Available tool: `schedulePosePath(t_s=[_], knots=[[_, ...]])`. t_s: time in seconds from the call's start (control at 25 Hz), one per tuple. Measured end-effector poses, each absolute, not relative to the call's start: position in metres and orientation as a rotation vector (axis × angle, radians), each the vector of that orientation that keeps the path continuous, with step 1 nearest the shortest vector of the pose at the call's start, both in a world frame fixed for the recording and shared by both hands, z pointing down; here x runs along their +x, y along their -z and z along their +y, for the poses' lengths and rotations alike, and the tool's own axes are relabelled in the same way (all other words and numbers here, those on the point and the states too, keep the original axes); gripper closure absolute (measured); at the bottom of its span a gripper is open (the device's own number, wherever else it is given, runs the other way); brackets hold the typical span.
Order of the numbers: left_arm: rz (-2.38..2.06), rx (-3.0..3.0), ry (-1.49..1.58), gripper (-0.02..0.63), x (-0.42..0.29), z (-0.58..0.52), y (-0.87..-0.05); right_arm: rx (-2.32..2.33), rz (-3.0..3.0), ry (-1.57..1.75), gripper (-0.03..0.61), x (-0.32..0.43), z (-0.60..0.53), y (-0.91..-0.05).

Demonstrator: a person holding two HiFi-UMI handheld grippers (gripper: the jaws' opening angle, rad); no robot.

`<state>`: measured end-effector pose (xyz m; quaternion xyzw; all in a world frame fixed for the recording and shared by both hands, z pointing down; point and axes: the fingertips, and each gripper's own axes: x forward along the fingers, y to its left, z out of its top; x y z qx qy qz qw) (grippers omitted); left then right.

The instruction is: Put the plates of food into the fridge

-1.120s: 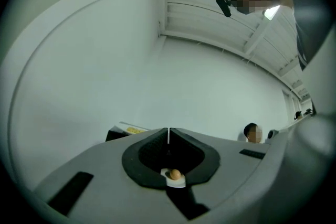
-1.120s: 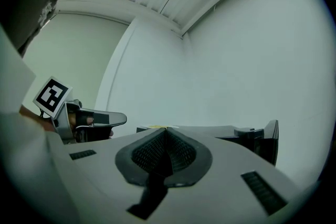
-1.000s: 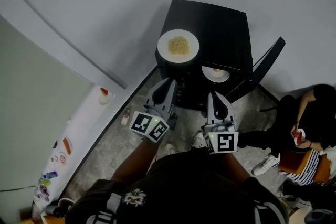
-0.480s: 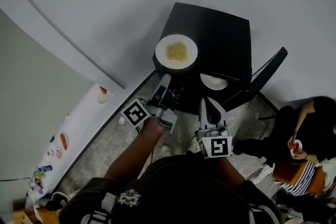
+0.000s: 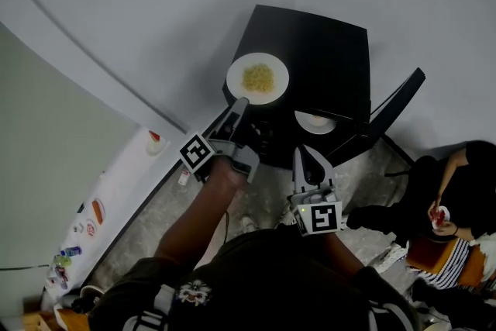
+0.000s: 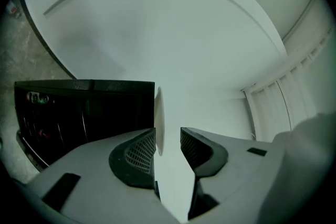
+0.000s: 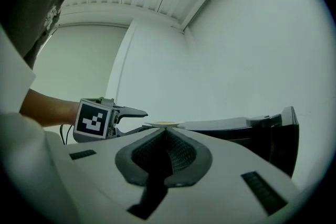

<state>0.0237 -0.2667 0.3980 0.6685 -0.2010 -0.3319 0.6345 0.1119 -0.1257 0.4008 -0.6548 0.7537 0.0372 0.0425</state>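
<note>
A white plate of yellow food [image 5: 257, 78] sits on top of the black fridge [image 5: 325, 50]. My left gripper [image 5: 240, 106] is turned on its side at the plate's near rim. In the left gripper view the plate's rim [image 6: 158, 118] stands edge-on between the jaws of the left gripper [image 6: 168, 139], close to one pad and clear of the other. Those jaws are opening. A second plate [image 5: 315, 121] lies lower down, inside the fridge behind its open door [image 5: 387, 108]. My right gripper [image 5: 304, 155] hangs below it, shut and empty. The right gripper view looks over the right gripper [image 7: 166, 131] at the plate [image 7: 164, 124].
A tall white surface with stickers or magnets [image 5: 101, 205] stands at the left. A grey wall runs behind the fridge. A seated person [image 5: 457, 182] is at the right on the speckled floor [image 5: 167, 205].
My left gripper moved up and forward to the plate's rim, rolled onto its side and opened its jaws. The right gripper barely shifted and stayed shut.
</note>
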Motion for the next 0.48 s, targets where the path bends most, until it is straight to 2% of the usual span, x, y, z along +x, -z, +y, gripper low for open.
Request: schedulePosePath(t_s=[0.48], knots=[[-0.467, 1.484, 0.74, 0.465, 0.04, -0.276, -0.398, -2.06, 2.261, -0.079, 0.554, 0.143, -0.119, -0.408]])
